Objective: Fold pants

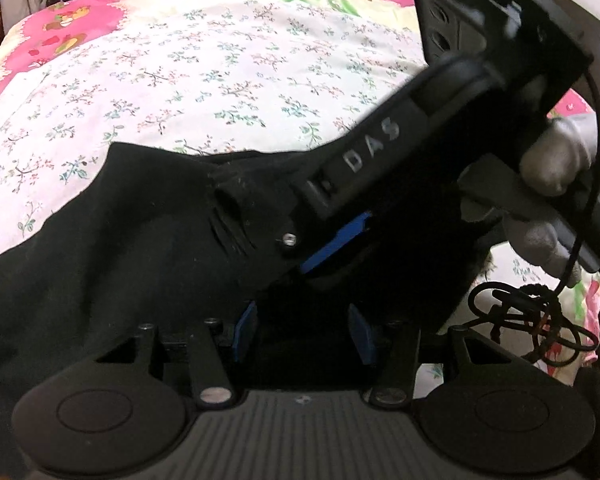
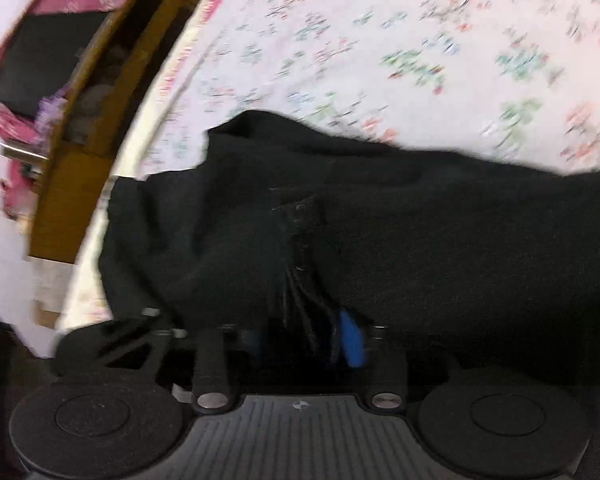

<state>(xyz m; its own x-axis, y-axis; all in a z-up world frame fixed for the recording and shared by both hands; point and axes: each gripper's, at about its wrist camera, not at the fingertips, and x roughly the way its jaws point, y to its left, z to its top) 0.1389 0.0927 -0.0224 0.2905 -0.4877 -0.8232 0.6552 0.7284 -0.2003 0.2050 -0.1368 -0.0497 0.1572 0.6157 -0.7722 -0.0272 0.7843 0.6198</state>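
The black pants (image 1: 112,240) lie bunched on a bed, over a white bedsheet (image 1: 204,80) printed with small flower sprigs and bordered in pink. In the left wrist view the left tongs (image 1: 304,332) point down at the cloth with their blue pads (image 1: 246,330) spread apart; dark fabric sits in the gap, but whether the pads press on it cannot be told. The right tongs (image 1: 332,240) cross this view from the upper right, held by a hand in a grey glove (image 1: 560,168), their tip down on the pants just beside the left tongs. A tangle of black cable (image 1: 528,320) rests on the sheet to the right. In the blurred right wrist view, a seamed fold of the pants (image 2: 300,240) stands between the parted blue pads (image 2: 352,340), which do not appear to pinch it. A wooden cabinet (image 2: 92,128) stands beyond the bed's edge.
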